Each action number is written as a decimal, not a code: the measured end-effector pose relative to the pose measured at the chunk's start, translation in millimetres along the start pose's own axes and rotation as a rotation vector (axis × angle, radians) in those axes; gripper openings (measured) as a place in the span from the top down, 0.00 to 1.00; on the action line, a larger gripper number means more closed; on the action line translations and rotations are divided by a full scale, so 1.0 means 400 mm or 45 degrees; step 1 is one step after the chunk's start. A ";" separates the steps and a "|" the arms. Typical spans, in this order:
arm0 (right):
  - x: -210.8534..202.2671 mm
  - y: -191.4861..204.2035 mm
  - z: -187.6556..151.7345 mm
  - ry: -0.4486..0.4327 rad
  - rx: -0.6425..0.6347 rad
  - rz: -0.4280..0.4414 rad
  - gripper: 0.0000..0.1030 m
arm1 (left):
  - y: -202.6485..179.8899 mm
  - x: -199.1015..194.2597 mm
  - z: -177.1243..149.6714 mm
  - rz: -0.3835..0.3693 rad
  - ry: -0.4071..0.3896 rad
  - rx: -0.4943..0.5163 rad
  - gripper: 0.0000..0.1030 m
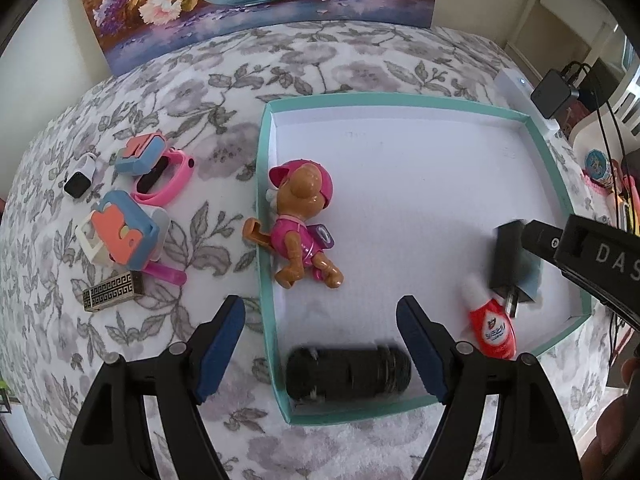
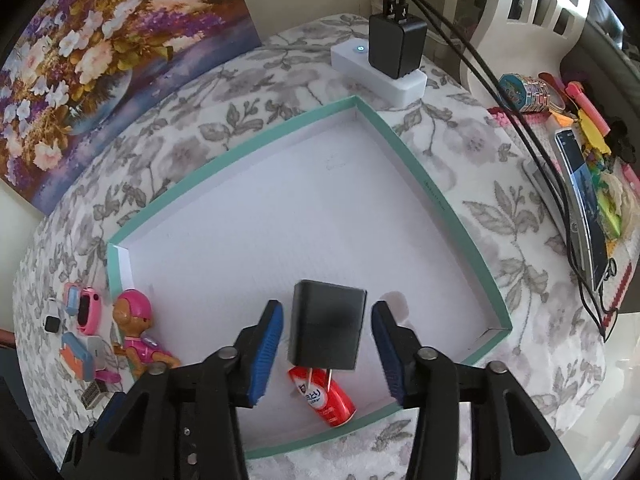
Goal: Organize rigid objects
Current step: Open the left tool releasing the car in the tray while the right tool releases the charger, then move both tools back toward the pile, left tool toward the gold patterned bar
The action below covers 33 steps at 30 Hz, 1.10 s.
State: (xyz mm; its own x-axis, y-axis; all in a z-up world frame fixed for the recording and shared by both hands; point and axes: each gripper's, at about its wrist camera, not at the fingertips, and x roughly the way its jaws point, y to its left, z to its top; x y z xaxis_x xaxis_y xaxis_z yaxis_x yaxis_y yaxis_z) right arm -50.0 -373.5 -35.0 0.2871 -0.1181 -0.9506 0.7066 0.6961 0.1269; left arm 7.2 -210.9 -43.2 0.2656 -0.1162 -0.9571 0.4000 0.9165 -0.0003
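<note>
Nearest the teal-rimmed tray's (image 2: 404, 148) front wall, the right gripper (image 2: 327, 354) is seen with jaws apart, the black charger (image 2: 326, 330) between them but clear of both pads, its prongs over the red bottle (image 2: 324, 398). The left gripper (image 1: 320, 344) is also spread, over a black cylinder (image 1: 348, 374) inside the tray's near corner; farther in, a pink toy dog (image 1: 306, 224) is propped on the tray's left wall

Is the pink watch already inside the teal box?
No, the pink watch lies on the floral cloth, left of the teal box.
</note>
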 end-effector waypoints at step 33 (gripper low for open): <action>-0.075 0.148 -0.051 -0.097 -0.211 0.056 0.09 | 0.409 -0.074 0.015 0.058 -0.101 -0.623 0.10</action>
State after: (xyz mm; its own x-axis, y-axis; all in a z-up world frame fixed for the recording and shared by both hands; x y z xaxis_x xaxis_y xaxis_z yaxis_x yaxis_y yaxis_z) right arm -30.0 -314.2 -4.7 0.3676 -0.1340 -0.9203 0.5781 0.8081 0.1133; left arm 70.0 -59.6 -13.3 0.3469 -0.0832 -0.9342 -0.0670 0.9913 -0.1132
